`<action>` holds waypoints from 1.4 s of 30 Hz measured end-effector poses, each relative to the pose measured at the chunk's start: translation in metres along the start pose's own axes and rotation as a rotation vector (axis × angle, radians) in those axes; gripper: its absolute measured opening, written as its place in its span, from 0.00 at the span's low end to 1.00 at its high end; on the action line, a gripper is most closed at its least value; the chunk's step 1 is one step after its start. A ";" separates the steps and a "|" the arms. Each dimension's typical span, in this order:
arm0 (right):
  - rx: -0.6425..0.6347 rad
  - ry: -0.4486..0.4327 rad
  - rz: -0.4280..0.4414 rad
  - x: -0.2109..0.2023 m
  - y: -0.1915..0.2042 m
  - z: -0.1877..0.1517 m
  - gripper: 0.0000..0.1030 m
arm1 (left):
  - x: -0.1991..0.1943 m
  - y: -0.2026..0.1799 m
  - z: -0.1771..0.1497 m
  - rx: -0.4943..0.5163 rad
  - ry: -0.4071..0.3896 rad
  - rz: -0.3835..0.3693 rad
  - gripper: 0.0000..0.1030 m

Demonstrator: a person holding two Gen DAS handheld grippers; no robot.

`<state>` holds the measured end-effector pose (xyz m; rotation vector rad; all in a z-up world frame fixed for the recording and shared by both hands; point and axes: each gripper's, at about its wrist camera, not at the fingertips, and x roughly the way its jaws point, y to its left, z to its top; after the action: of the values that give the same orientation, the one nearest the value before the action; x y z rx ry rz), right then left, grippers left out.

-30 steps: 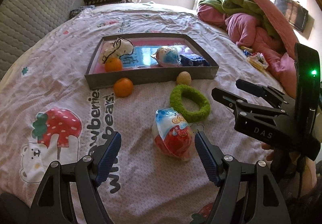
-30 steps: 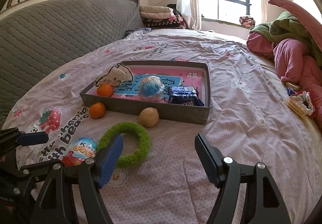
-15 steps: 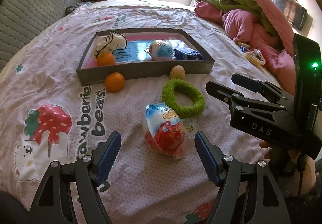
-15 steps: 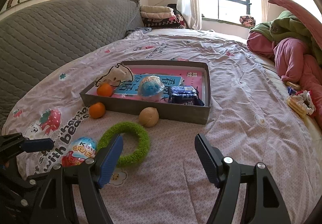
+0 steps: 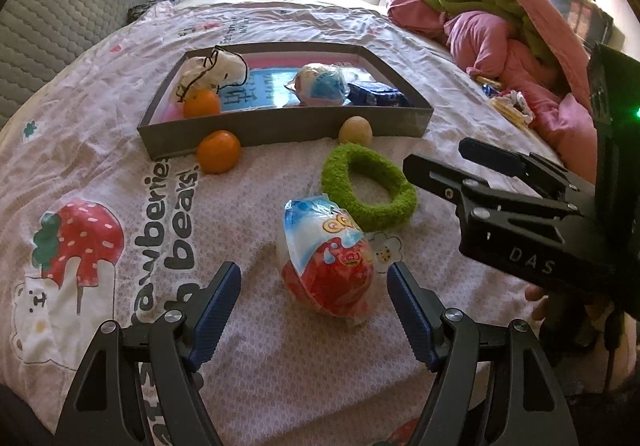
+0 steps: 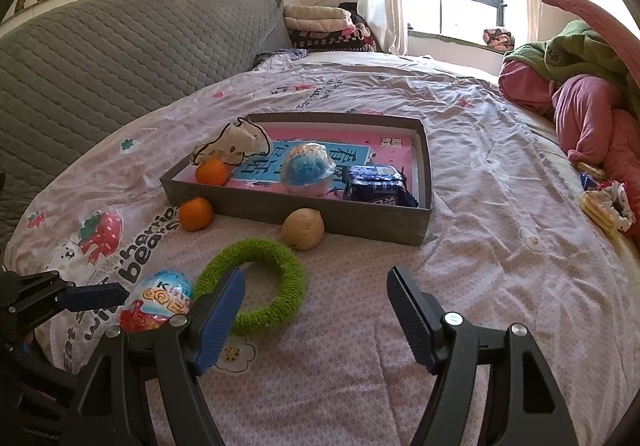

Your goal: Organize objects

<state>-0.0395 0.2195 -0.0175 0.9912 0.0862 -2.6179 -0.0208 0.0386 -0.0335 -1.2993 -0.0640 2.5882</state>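
A red and blue wrapped toy egg (image 5: 326, 260) lies on the bedspread just ahead of my open left gripper (image 5: 314, 308), partly between its fingers; it also shows in the right wrist view (image 6: 160, 300). A green fuzzy ring (image 5: 368, 187) (image 6: 252, 286), a tan ball (image 5: 355, 129) (image 6: 302, 229) and an orange (image 5: 218, 151) (image 6: 195, 213) lie before the grey tray (image 5: 280, 125) (image 6: 360, 224). The tray holds another orange (image 5: 201, 103), a blue wrapped egg (image 5: 320, 87), a dark blue packet (image 5: 380, 95) and a white plush (image 5: 214, 71). My right gripper (image 6: 316, 310) is open and empty above the ring's right side.
A pile of pink and green bedding (image 5: 508, 25) lies at the right. A grey quilted headboard (image 6: 120, 57) stands at the left. Snack wrappers (image 6: 606, 201) lie by the bedding. Folded blankets (image 6: 324, 23) sit under the window.
My left gripper has moved forward toward the red and blue egg, which now sits nearer and partly between the fingers. The right gripper has hardly moved.
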 end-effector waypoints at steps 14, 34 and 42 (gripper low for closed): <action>0.005 0.009 0.002 0.007 0.004 0.000 0.71 | 0.008 0.004 0.003 0.006 -0.020 0.035 0.74; -0.059 0.067 -0.042 0.037 0.018 -0.001 0.63 | 0.006 0.013 0.000 0.022 -0.036 0.073 0.75; -0.070 0.102 -0.050 0.051 0.021 -0.005 0.50 | 0.010 0.013 0.004 0.020 -0.040 0.106 0.75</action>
<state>-0.0644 0.1855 -0.0533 1.1107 0.2284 -2.5887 -0.0320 0.0282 -0.0408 -1.2764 0.0250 2.6969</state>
